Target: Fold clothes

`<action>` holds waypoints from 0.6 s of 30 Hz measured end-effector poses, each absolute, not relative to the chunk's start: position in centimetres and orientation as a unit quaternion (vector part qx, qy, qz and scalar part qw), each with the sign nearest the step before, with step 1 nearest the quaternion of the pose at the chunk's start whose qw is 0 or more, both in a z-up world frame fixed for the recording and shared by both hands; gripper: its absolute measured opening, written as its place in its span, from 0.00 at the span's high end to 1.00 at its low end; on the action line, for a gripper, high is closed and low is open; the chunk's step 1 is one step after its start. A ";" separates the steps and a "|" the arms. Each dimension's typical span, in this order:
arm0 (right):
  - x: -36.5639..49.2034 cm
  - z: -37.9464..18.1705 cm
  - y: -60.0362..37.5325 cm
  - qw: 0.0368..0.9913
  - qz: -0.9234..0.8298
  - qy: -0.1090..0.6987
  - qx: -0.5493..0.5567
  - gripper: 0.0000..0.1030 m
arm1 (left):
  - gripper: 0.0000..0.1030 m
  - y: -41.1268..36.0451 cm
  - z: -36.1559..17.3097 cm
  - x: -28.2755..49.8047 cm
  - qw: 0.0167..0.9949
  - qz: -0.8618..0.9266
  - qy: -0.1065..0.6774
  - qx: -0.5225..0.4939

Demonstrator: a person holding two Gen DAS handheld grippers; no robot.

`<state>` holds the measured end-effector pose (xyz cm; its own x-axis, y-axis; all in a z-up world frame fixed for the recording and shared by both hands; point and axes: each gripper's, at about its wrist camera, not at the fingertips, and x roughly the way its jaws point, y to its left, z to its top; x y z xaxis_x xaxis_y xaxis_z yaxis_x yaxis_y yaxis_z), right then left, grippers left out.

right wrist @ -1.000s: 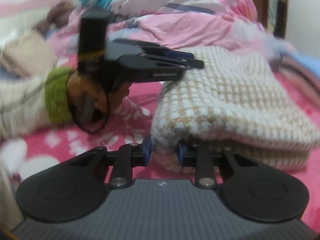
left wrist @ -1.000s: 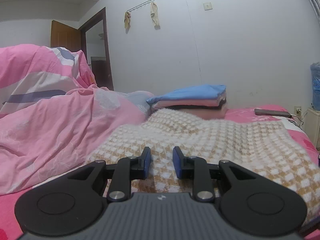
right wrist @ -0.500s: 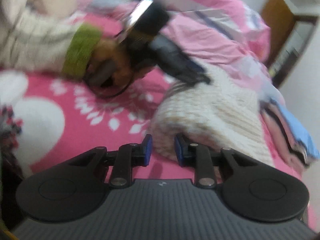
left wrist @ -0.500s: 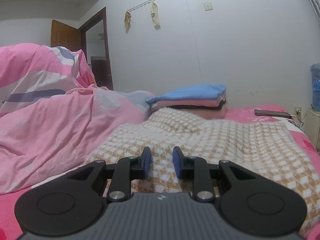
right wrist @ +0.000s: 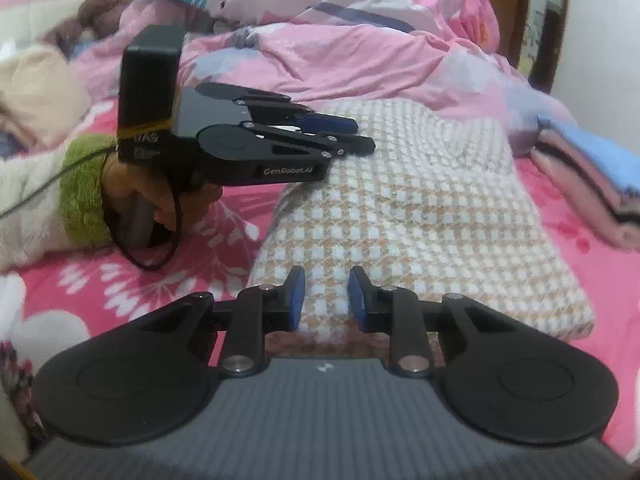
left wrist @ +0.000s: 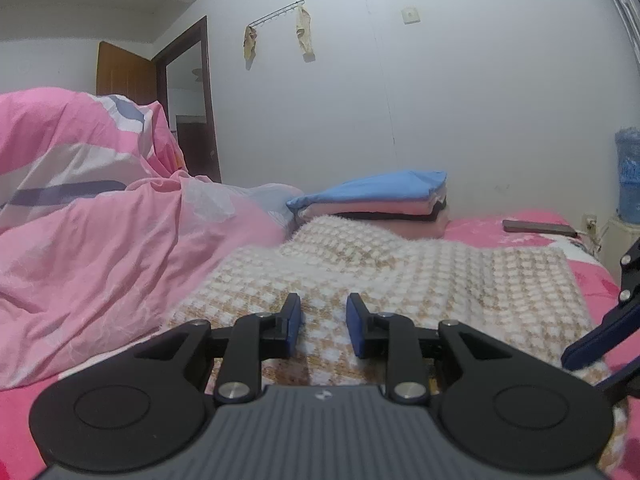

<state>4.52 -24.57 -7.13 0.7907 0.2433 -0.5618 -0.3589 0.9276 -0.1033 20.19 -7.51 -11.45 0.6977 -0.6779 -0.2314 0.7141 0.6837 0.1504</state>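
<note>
A: Where's the garment?

B: The checked sweater point(right wrist: 420, 216), white and tan, lies folded on the pink flowered bed point(right wrist: 132, 280), filling the centre of the right wrist view. In the left wrist view it spreads across the middle, with the rumpled pink duvet point(left wrist: 100, 248) at the left.

A: And the left gripper point(left wrist: 323, 322)?

B: Low over the sweater's near part, blue fingers point(left wrist: 294, 320) a little apart with only a narrow gap. Fabric shows in that gap, but I see no fold pinched; the pads do not press on it. In the right wrist view it sits at the upper left, held by a hand point(right wrist: 160, 204) in a green-cuffed sleeve.

A: The right gripper point(right wrist: 326, 300)?

B: Just over the sweater's near edge, at lower centre. Its fingers point(right wrist: 296, 300) stand equally narrow, nothing clamped between them.

A: Anything else?

B: A stack of folded clothes point(left wrist: 372, 204), blue on top, lies beyond the sweater near the white wall. A dark phone point(left wrist: 540, 227) rests on the bed at the right.
</note>
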 end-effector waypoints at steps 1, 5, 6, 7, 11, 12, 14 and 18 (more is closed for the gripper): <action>4.3 -6.6 -24.4 0.942 0.160 0.275 -0.106 0.78 | 0.74 -7.5 -11.4 20.3 0.914 -0.380 0.079 0.114; 4.1 -5.1 -23.8 0.947 0.158 0.259 -0.109 0.78 | 0.74 -7.3 -11.4 20.4 0.914 -0.382 0.081 0.109; 4.8 -6.4 -23.9 0.941 0.150 0.284 -0.107 0.78 | 0.74 -7.3 -11.3 20.4 0.913 -0.384 0.081 0.108; 5.5 -7.7 -24.0 0.936 0.142 0.306 -0.104 0.78 | 0.74 -7.3 -11.4 20.3 0.911 -0.390 0.081 0.110; 5.9 -6.8 -24.9 0.939 0.140 0.305 -0.070 0.79 | 0.73 -7.5 -11.4 20.1 0.914 -0.382 0.077 0.117; 5.7 -5.9 -24.8 0.944 0.132 0.293 -0.081 0.78 | 0.73 -7.4 -11.4 20.2 0.913 -0.383 0.079 0.114; 5.0 -4.7 -24.9 0.954 0.104 0.256 -0.117 0.78 | 0.73 -7.3 -11.4 20.3 0.913 -0.384 0.080 0.111; 6.4 -9.1 -26.4 0.941 0.079 0.298 -0.141 0.77 | 0.73 -7.5 -11.6 20.2 0.911 -0.389 0.077 0.116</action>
